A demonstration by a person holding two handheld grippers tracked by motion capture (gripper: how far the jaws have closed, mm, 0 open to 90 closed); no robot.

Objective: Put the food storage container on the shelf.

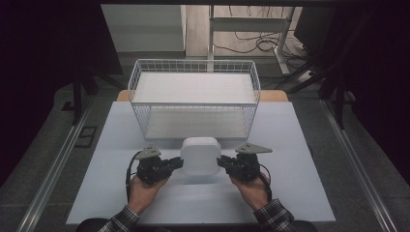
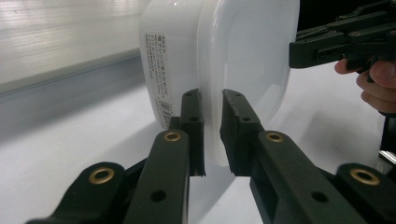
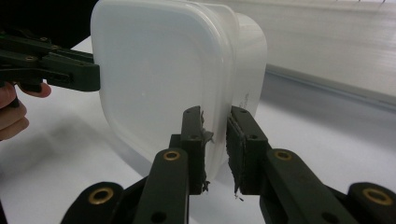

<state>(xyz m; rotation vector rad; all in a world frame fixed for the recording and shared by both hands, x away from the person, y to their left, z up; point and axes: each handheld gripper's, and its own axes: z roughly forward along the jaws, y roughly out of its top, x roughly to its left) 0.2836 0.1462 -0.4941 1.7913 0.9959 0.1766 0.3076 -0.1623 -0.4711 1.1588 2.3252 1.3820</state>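
A white plastic container [image 1: 200, 154] with a rounded square lid sits in front of the wire basket, between my two grippers. My left gripper [image 1: 180, 163] is shut on the lid's rim at its left side. In the left gripper view the jaws [image 2: 212, 100] pinch the thin rim of the container [image 2: 233, 60], which has a printed label [image 2: 161, 84] on its wall. My right gripper [image 1: 220, 162] is shut on the rim at the opposite side. The right gripper view shows its jaws [image 3: 215, 116] clamped on the edge of the container [image 3: 159, 79].
A white wire basket [image 1: 140, 116] with a white liner stands just behind the container on the white table [image 1: 290, 183]. Table legs and cables lie on the floor beyond. Dark frames flank both sides.
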